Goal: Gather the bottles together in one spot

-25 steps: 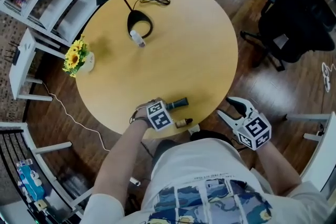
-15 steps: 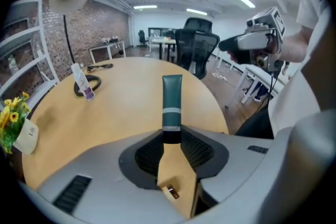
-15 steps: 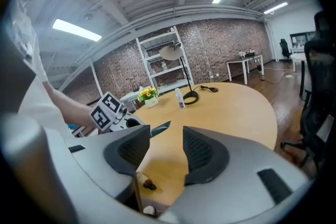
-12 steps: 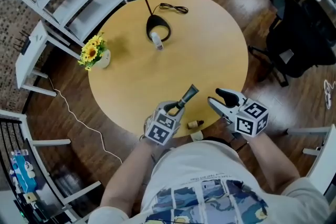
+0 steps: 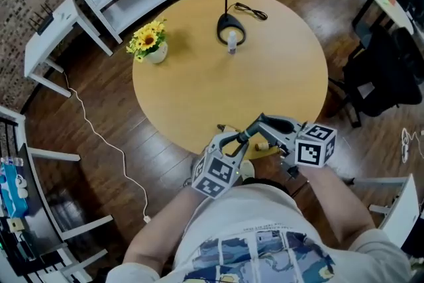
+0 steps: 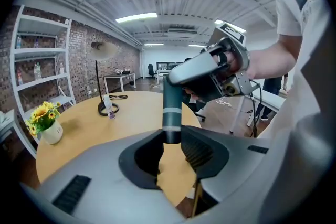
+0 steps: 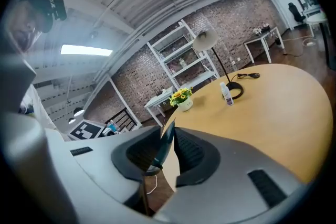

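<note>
1. The jaws of my left gripper pinch the lower end of the dark bottle, which stands upright between them, off the tabletop.
2. The jaws of my right gripper have just closed and now clamp the top of this same bottle.
3. A small spray bottle stands far ahead of my left jaws.
</note>
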